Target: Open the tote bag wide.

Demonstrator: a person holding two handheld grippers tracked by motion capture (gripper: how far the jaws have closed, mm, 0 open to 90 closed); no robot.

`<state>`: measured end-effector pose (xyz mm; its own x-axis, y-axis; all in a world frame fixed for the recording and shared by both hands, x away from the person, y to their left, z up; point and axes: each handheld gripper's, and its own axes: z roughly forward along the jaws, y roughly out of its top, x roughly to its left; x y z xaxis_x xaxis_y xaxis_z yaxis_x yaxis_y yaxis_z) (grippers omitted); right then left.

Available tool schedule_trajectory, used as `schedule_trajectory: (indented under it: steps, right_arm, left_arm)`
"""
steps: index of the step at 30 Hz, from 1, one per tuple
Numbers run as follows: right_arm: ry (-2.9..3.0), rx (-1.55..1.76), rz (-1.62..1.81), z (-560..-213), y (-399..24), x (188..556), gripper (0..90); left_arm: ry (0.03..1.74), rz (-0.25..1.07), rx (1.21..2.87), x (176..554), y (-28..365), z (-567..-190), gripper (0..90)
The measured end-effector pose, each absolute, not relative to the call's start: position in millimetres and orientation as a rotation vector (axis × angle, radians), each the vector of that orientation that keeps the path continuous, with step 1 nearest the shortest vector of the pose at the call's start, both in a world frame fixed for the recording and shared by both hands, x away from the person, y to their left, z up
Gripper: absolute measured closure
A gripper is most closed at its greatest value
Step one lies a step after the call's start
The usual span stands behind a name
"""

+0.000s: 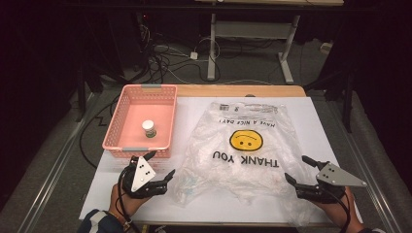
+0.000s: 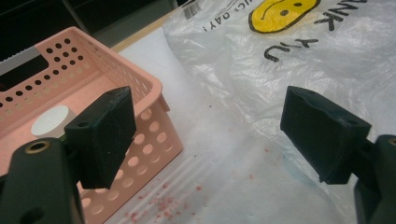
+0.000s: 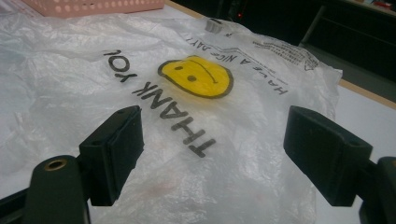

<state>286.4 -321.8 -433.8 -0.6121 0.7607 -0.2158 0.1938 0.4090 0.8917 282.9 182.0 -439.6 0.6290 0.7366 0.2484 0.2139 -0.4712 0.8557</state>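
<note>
We hold our left gripper [image 1: 162,166] and right gripper [image 1: 297,170] wide apart, empty, flanking the crumpled clear plastic smiley bag [image 1: 243,150] beside the pink perforated basket [image 1: 163,92]. Likely next: pinching its near edges.

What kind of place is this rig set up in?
Probably a lab or data-collection workspace, not a home. A white-covered table stands in a dark room, loose cables run over the floor behind it, and an adjustable desk frame stands further back. The props look staged: pink basket, plastic bag.
</note>
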Motion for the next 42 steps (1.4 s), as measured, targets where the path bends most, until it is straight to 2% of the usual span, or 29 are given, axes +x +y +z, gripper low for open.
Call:
schedule_trajectory:
  steps: [10,19,25,31,33,34,38,41,42]
  right_arm:
    - [2.052,0.827,1.161,-435,-324,292,22.3]
    - [2.064,0.833,1.083,-434,-327,319,31.0]
    - [2.022,0.922,1.0,-420,-342,375,41.7]
    - [2.059,1.001,0.861,-414,-341,453,41.2]
    - [2.06,1.031,0.85,-415,-340,464,41.1]
    - [2.083,1.105,0.861,-419,-340,487,39.5]
    - [2.117,1.187,0.825,-430,-337,517,40.8]
    - [2.136,1.207,0.831,-435,-334,526,42.7]
    - [2.15,1.225,0.819,-439,-329,535,51.1]
  left_arm:
    - [0.747,0.76,2.051,282,182,-444,16.3]
    - [0.752,0.752,2.077,280,185,-447,16.6]
    - [0.753,0.75,2.085,280,185,-447,16.7]
    - [0.751,0.759,2.098,282,184,-448,16.9]
    - [0.747,0.755,2.101,282,185,-449,16.9]
    - [0.747,0.75,2.108,283,184,-450,16.9]
    - [0.742,0.743,2.11,282,183,-451,16.9]
    - [0.739,0.739,2.109,282,183,-451,17.0]
    - [0.741,0.735,2.108,282,184,-451,16.9]
